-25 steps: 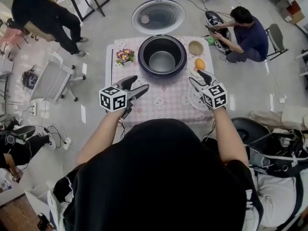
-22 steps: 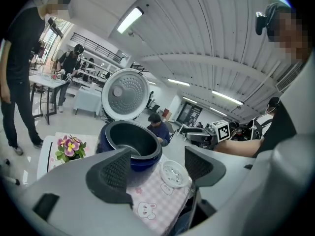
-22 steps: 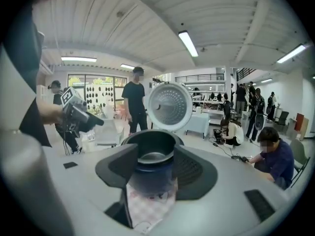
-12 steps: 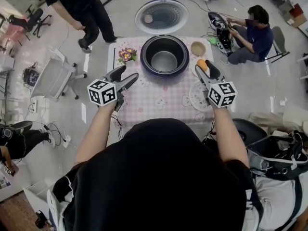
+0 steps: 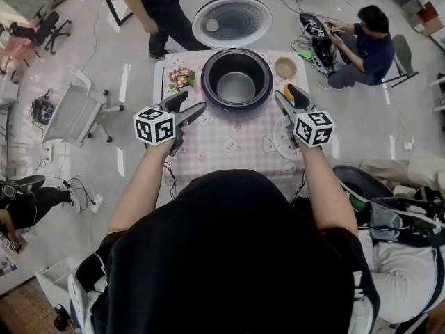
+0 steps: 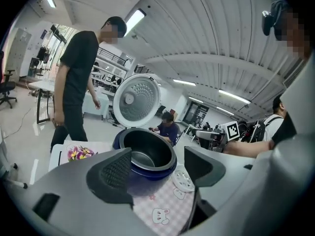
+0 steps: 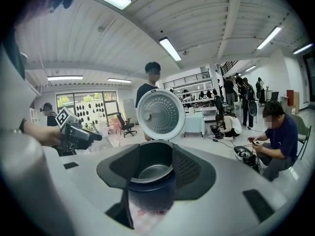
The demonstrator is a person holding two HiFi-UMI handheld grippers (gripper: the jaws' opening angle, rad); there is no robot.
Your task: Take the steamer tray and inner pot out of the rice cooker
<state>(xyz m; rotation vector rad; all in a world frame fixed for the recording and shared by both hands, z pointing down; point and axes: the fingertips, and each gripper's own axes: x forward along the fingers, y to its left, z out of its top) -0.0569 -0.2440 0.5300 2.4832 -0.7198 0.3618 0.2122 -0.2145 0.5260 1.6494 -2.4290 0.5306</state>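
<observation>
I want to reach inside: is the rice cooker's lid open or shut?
Open. The lid is swung back behind the rice cooker, its ribbed inner face showing, and the inner pot lies exposed.

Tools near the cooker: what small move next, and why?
Probably ease both tools forward to the rim of the inner pot, which sits in the rice cooker. The left tool and right tool hang open and empty short of it, the right's jaws having just narrowed slightly.
</observation>
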